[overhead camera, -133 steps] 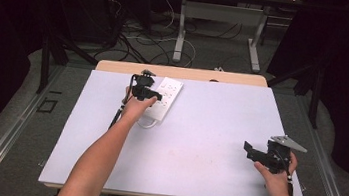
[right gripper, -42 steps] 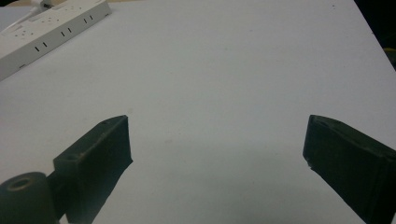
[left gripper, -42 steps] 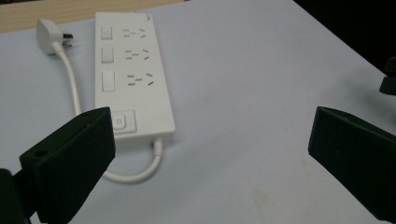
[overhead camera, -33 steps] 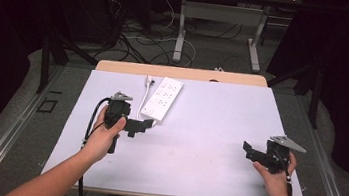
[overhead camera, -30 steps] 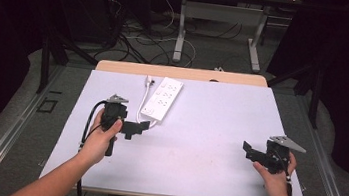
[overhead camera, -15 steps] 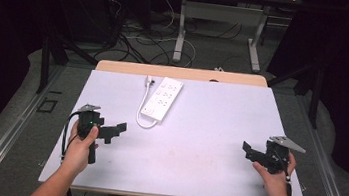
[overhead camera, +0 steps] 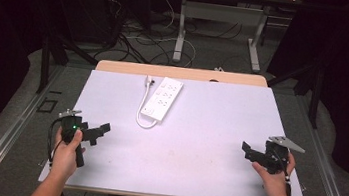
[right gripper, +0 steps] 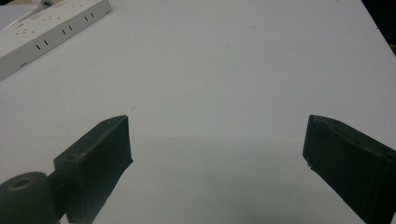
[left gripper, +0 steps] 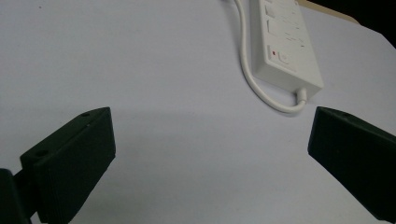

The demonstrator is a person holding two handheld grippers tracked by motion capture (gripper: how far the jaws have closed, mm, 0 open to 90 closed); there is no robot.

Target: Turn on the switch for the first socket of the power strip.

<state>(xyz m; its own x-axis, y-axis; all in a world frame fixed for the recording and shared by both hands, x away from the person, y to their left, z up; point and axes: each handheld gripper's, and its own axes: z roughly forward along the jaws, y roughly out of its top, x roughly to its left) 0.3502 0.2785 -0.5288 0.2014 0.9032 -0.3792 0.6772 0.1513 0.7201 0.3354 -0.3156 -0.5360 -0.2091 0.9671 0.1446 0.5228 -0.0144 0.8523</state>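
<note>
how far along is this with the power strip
Looks finished or paused. The white power strip lies flat near the table's far edge, its cord looped beside it with the plug lying unplugged on the surface. Nothing is in hand: the left gripper and right gripper sit open and empty near the front corners, well clear of the strip. What remains, if anything, I cannot tell.

We see just one obstacle on the table [overhead camera: 197, 146]: the white power strip [overhead camera: 163, 98] with its looped cord [overhead camera: 141, 114], far-centre. Everywhere between and ahead of both grippers passes freely.
</note>
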